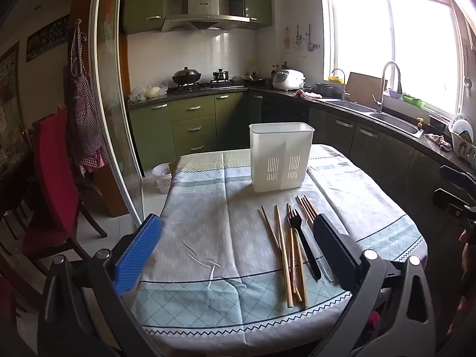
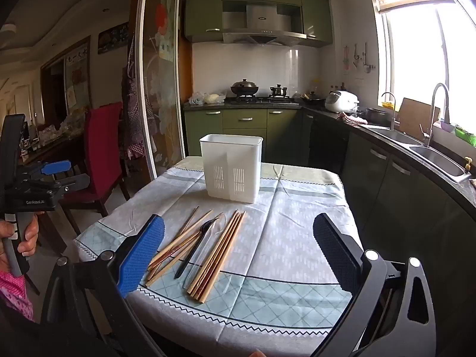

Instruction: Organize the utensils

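Observation:
A white slotted utensil holder [image 1: 281, 156] [image 2: 231, 166] stands upright near the table's far edge. In front of it lies a loose pile: several wooden chopsticks [image 1: 284, 255] [image 2: 218, 255], a black plastic fork [image 1: 303, 241] [image 2: 197, 244] and a clear plastic spoon [image 1: 322, 263]. My left gripper [image 1: 236, 241] hovers open over the cloth just left of the pile, its right finger beside the chopsticks. My right gripper [image 2: 238, 244] is open above the pile's right side, nothing between its fingers. The left tool [image 2: 32, 190] shows at the right wrist view's left edge, held by a hand.
The table [image 1: 208, 238] wears a pale blue patterned cloth. A red chair [image 1: 56, 184] stands left, a white bin [image 1: 162, 177] by the far left corner. Green cabinets, a stove and a double sink [image 1: 389, 119] line the counter behind and right. A glass sliding door [image 1: 116, 119] is left.

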